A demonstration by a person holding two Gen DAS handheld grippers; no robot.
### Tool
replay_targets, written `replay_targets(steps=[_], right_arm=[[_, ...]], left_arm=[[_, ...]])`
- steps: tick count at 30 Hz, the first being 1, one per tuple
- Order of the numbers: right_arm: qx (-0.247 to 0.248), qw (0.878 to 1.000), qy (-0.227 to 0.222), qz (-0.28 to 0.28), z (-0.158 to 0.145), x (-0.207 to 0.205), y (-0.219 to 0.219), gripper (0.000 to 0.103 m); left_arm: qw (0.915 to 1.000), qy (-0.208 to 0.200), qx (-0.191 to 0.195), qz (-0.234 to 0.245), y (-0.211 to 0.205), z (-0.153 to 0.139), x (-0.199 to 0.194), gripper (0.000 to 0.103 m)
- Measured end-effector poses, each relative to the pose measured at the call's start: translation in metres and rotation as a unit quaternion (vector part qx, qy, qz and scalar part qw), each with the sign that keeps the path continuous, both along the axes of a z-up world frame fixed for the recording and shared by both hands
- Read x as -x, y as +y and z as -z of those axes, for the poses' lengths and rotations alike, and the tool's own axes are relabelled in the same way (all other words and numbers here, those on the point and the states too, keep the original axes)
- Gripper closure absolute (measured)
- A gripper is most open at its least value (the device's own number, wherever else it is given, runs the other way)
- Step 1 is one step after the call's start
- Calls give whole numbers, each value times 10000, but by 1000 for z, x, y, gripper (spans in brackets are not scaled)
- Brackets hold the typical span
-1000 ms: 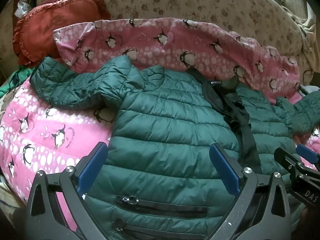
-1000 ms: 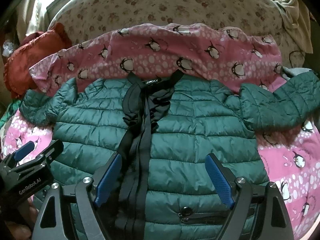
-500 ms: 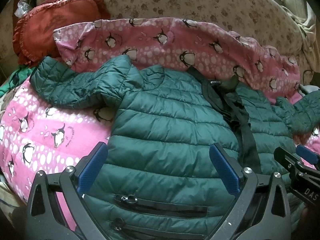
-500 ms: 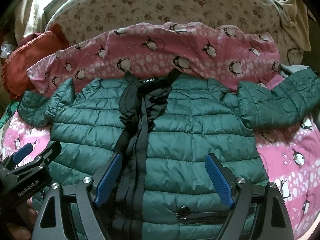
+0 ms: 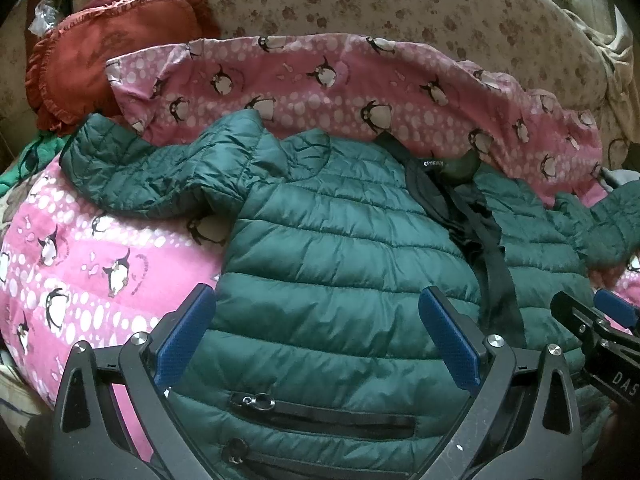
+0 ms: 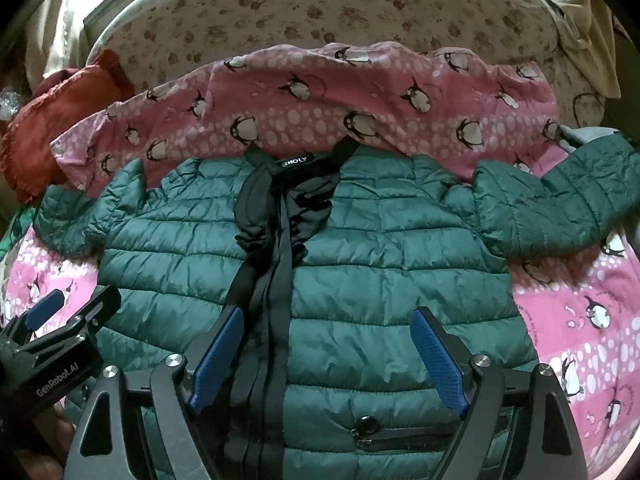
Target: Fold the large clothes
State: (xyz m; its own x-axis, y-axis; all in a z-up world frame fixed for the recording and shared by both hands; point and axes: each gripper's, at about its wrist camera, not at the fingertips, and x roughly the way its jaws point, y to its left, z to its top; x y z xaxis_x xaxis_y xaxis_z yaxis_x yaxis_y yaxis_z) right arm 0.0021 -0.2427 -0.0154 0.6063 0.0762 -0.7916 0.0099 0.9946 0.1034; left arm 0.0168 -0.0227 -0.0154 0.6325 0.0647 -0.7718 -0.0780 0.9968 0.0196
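Observation:
A dark green quilted puffer jacket [image 5: 340, 264] lies front-up and spread out on a pink penguin-print blanket [image 5: 88, 264], collar away from me, black zipper strip down its middle [image 6: 276, 280]. Both sleeves stick out sideways: one at left [image 5: 144, 176], one at right [image 6: 560, 196]. My left gripper [image 5: 316, 332] is open and empty, hovering over the jacket's left front panel above a pocket zipper [image 5: 320, 412]. My right gripper [image 6: 326, 356] is open and empty over the right front panel, beside the zipper strip. Each gripper shows at the edge of the other's view.
A red ruffled cushion [image 5: 108, 52] lies at the back left. A beige flower-print cover [image 6: 320, 8] rises behind the blanket. A beige cloth [image 6: 576, 4] hangs at the back right. A green cloth [image 5: 28, 160] shows at the left edge.
Both grippers have shifted only slightly; the jacket sits a little lower in the right wrist view. Nothing was gripped or let go.

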Motion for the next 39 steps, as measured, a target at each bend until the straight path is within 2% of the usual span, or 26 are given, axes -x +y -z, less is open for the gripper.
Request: replay_targets(steps=[5,14,30,39], right_arm=[[-146,9999,84,16,2,-4,-2,19],[193,9998,0,-41,3,-5,2,19],[166,9998,-56,-83,2,-20,5,19],[119,9997,11,-198,7,-33,9,19]], left_arm=[[10000,-20,35,-6,-1,0,-1,1],[10000,-23,36,2,-1,0,-1,1],[9997,-190,10,-135,9,-2,-21,1],[9995,17,170,-250,17,5,-32,1]])
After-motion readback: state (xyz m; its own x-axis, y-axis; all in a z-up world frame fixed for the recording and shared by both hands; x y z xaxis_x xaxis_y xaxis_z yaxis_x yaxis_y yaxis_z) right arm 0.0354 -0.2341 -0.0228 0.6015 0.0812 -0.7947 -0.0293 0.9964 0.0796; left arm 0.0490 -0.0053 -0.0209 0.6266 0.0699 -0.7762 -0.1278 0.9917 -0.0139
